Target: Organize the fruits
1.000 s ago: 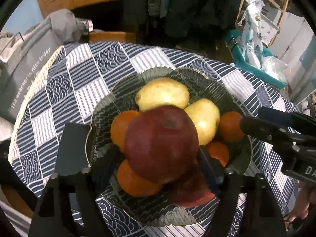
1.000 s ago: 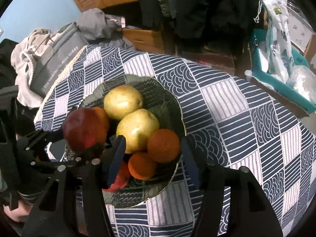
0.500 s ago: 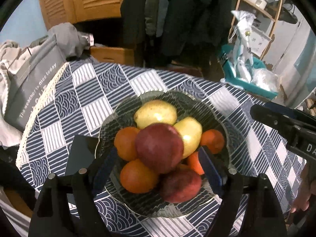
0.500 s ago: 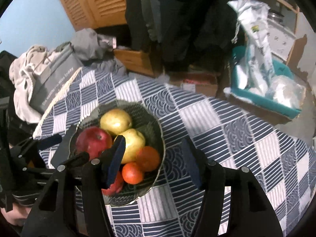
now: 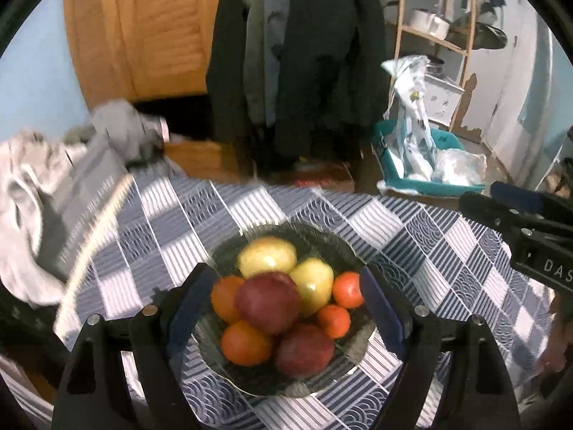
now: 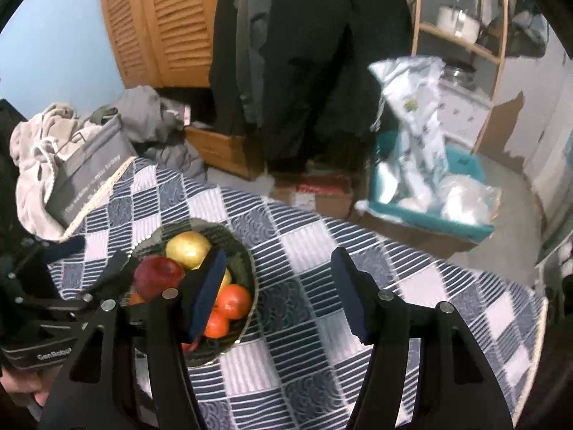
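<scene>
I read "GenRobot" on my left hand-held gripper (image 6: 89,272), jaws apart, empty; my right hand-held gripper (image 6: 279,286) is opening, empty. The fruit bowl (image 5: 343,247) sits upright.

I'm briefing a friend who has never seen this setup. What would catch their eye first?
The dark glass plate piled with fruit sits on the blue-and-white patterned tablecloth: a red apple on top, yellow pears behind it, oranges around. The left gripper hangs open above the pile, holding nothing. The right gripper, its jaws opening and empty, is over bare cloth beside the plate.
</scene>
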Tool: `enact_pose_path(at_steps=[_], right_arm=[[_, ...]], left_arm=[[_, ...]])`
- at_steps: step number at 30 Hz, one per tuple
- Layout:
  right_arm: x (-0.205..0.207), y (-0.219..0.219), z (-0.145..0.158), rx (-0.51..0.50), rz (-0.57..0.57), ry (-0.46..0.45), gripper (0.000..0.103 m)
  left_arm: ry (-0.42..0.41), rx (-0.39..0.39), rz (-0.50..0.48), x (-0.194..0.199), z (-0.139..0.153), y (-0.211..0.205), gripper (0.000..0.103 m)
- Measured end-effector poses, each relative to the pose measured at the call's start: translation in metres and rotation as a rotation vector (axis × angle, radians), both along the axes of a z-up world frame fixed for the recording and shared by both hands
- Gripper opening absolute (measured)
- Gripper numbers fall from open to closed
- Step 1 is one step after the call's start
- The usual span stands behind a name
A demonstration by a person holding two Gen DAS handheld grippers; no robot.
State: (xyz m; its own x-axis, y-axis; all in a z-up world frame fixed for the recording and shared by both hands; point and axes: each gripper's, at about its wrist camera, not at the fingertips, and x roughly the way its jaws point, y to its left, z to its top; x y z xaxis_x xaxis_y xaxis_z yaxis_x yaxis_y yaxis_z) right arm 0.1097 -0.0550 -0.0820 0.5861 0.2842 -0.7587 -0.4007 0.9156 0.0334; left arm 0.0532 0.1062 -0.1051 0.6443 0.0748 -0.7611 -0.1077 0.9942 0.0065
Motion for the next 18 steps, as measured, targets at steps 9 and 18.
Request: enact_pose_path(at_steps=[9, 18], right_arm=[[-0.019, -0.019, 0.039, 0.027, -0.029, -0.084, 0.062], [-0.046, -0.040, 0.067, 0.020, -0.049, -0.154, 0.063]], left_arm=[[-0.094, 0.001, -0.060, -0.012, 0.039, -0.019, 0.087], [-0.166, -0.017, -0.088, -0.026, 0.068, -0.027, 0.091]])
